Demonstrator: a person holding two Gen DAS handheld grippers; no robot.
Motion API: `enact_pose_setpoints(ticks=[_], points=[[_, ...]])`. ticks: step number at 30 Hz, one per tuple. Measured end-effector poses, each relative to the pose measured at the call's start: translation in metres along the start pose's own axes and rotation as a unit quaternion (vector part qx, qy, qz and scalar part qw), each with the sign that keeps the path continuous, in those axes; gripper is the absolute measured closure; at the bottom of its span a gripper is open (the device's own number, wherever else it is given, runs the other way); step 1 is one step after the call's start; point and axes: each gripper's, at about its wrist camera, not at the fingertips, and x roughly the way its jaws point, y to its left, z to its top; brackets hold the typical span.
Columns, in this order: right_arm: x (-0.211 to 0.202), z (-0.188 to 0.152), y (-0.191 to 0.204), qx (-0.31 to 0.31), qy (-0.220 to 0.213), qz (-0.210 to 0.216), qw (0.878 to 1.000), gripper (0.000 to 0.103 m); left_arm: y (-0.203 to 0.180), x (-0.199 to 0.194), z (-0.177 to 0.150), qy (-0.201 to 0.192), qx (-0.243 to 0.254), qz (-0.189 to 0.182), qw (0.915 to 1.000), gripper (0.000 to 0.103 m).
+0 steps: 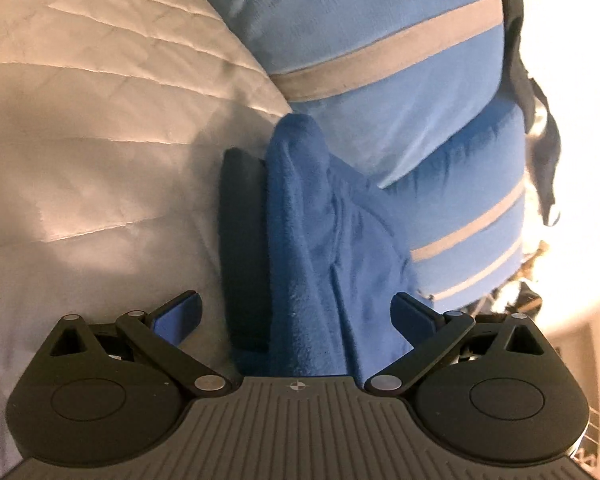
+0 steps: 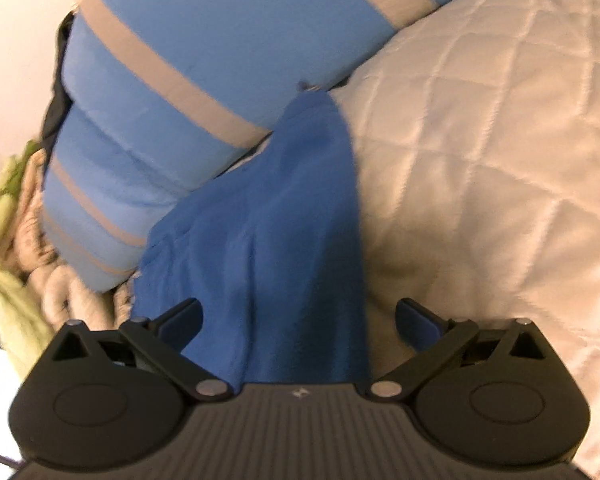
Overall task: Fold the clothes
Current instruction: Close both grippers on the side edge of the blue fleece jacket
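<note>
A dark blue fleece garment [image 1: 320, 248] runs up the middle of the left wrist view, along my left gripper [image 1: 266, 144]. One black finger [image 1: 242, 240] shows bare beside the cloth; the other is wrapped in it, and the jaws are shut on the fabric. In the right wrist view the same blue garment [image 2: 284, 240] drapes over my right gripper [image 2: 314, 106]. It hides both fingers, which are closed inside it. Both grippers hang over a quilted beige bedspread [image 1: 80, 140].
A light blue folded blanket with grey stripes [image 1: 360, 40] [image 2: 172, 80] lies just beyond the garment. A dark cloth [image 1: 540, 140] sits at its far edge. A green cloth [image 2: 4, 240] and a beige knitted piece [image 2: 60, 280] are heaped at the left. Quilted bedspread [image 2: 480, 160] spreads to the right.
</note>
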Motion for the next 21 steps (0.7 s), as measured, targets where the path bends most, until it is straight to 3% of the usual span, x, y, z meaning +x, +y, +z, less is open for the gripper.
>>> enact_pose_setpoints(ticks=[6,11,13,17,19,21], points=[[0.017,0.0,0.004,-0.014,0.016,0.045,0.999,0.002,-0.004,0.017,0.002,0.02,0.014,-0.024,0.9994,0.0],[0.026,0.002,0.007,-0.027,0.01,0.056,0.998,0.005,-0.015,0.029,-0.001,0.014,0.035,0.003,0.9993,0.001],[0.027,0.003,0.005,-0.03,0.01,0.051,0.998,0.014,-0.021,0.033,-0.004,0.011,0.048,0.027,0.9984,0.015],[0.028,0.003,0.002,-0.02,0.008,0.036,0.999,0.03,-0.03,0.035,-0.008,0.001,0.066,0.075,0.995,0.032],[0.029,0.002,0.001,-0.013,0.007,0.028,1.0,0.041,-0.029,0.033,-0.009,-0.005,0.061,0.09,0.994,0.047],[0.03,0.002,0.0,-0.006,0.006,0.021,1.0,0.053,-0.027,0.032,-0.009,-0.009,0.057,0.095,0.9938,0.052]])
